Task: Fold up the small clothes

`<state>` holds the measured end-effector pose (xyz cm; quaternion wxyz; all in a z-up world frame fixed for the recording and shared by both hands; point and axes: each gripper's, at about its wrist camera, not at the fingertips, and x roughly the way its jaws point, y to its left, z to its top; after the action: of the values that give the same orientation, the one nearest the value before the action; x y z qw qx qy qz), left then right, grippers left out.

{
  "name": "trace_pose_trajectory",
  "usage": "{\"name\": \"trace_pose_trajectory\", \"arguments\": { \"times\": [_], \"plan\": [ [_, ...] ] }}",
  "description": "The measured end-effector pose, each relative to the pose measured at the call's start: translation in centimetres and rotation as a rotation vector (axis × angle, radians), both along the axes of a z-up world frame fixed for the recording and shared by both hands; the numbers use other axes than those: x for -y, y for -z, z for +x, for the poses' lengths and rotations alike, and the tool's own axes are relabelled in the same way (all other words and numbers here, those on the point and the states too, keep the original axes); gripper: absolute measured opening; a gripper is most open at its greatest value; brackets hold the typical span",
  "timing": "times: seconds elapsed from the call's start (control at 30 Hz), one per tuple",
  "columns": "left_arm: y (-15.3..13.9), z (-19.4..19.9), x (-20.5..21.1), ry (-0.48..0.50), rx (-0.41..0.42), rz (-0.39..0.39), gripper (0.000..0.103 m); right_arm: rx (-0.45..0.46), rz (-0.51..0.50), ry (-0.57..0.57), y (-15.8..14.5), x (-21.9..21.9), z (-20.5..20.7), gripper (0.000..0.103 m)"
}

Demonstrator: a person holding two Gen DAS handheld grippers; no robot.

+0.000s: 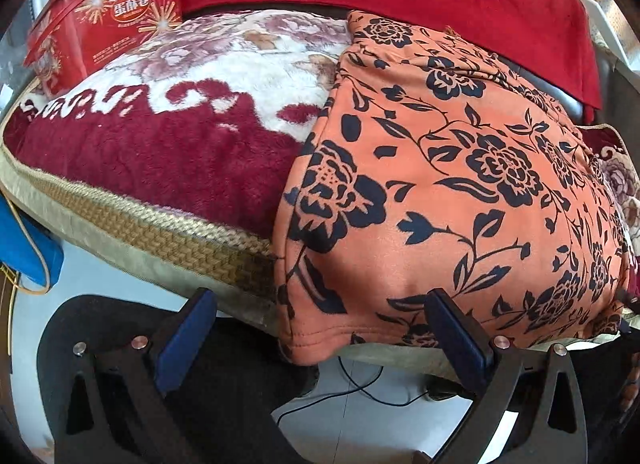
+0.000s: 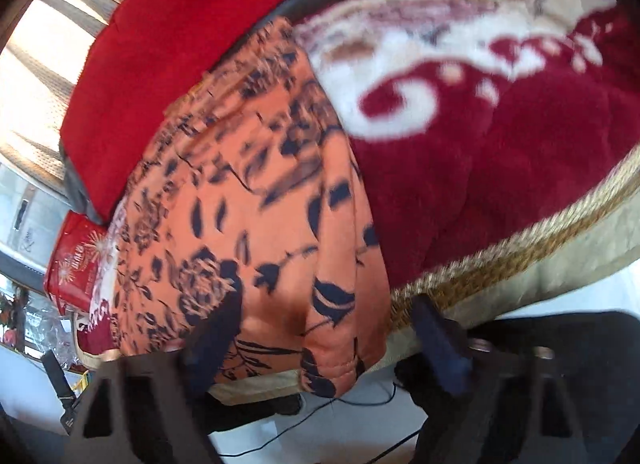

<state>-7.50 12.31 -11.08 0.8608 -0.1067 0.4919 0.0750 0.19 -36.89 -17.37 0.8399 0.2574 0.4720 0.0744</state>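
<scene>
Both sets of fingers sit right at the near hem of the orange flowered garment (image 1: 460, 168), and that's where things could go sideways. Left gripper (image 1: 320, 312) has its fingers spread wide with the hem's left corner between them, pads not pressing on anything. Right gripper (image 2: 320, 328) has its fingers at a middling gap around the hem's other corner, and as far as I can tell they aren't pinching the cloth yet, though that view is blurry.

The garment lies spread on a plush dark red blanket (image 1: 140, 152) over a cushion, with its near hem hanging over the cushion's woven gold trim (image 1: 180, 240).

Biggest risk I'd guess: a finger digs under too deep and grabs the fluffy blanket or the trim along with the hem, so the whole blanket lifts. Other one: the two sides grab unevenly, one catching a single layer and the other both, and the fold comes out skewed. Fabric looks soft and slippery, so a shallow pinch could just slide off.
</scene>
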Motion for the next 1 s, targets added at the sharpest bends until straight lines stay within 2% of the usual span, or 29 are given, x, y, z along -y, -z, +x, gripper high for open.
{"name": "trace_pose_trajectory", "arguments": {
  "times": [0.2,0.23,0.27,0.3,0.33,0.37,0.47,0.5,0.63,0.67,0.77,0.83,0.9,1.0],
  "plan": [
    [1.3,1.9,0.1,0.024,-0.041,-0.016,0.102,-0.027,0.019,0.013,1.0,0.5,0.3,0.058],
    [1.5,2.1,0.1,0.031,-0.048,-0.033,0.094,-0.027,0.016,0.012,1.0,0.6,0.2,0.058],
    [1.9,2.4,-0.1,0.033,-0.061,-0.065,0.073,-0.027,0.012,0.010,0.9,0.6,0.2,0.058],
    [2.6,2.8,-0.5,0.030,-0.081,-0.113,0.057,-0.025,0.011,0.008,0.9,0.6,0.2,0.058],
    [3.3,3.0,-1.1,0.029,-0.108,-0.181,0.025,-0.024,0.014,0.004,0.8,0.6,0.2,0.056],
    [3.6,3.0,-1.3,0.027,-0.121,-0.205,0.007,-0.022,0.017,0.000,0.8,0.7,0.1,0.054],
    [2.4,2.2,-2.0,0.018,-0.076,-0.252,0.006,-0.010,0.074,-0.006,0.1,0.9,-0.2,0.015],
    [1.3,1.8,-2.2,0.016,-0.040,-0.260,0.006,0.007,0.091,0.002,-0.6,1.3,-0.6,0.010],
    [-3.4,0.2,-2.8,0.030,0.107,-0.264,0.006,0.115,0.147,-0.009,-4.5,2.3,-2.3,0.010],
    [-3.8,0.3,-3.0,0.031,0.122,-0.262,0.006,0.131,0.154,-0.010,-5.2,2.6,-2.4,0.010],
    [-2.6,1.6,-3.6,0.017,0.083,-0.265,0.006,0.105,0.166,-0.001,-4.2,3.2,-1.7,0.010],
    [-1.4,1.8,-3.9,-0.008,0.037,-0.290,0.006,0.053,0.229,0.014,-2.5,3.6,-1.2,0.010],
    [-2.5,1.2,-4.0,-0.009,0.076,-0.294,0.006,0.076,0.280,0.010,-2.8,3.8,-1.7,0.010],
    [-4.9,0.6,-3.7,0.014,0.148,-0.261,0.006,0.141,0.296,-0.005,-4.7,3.8,-2.1,0.010]
  ]
}}
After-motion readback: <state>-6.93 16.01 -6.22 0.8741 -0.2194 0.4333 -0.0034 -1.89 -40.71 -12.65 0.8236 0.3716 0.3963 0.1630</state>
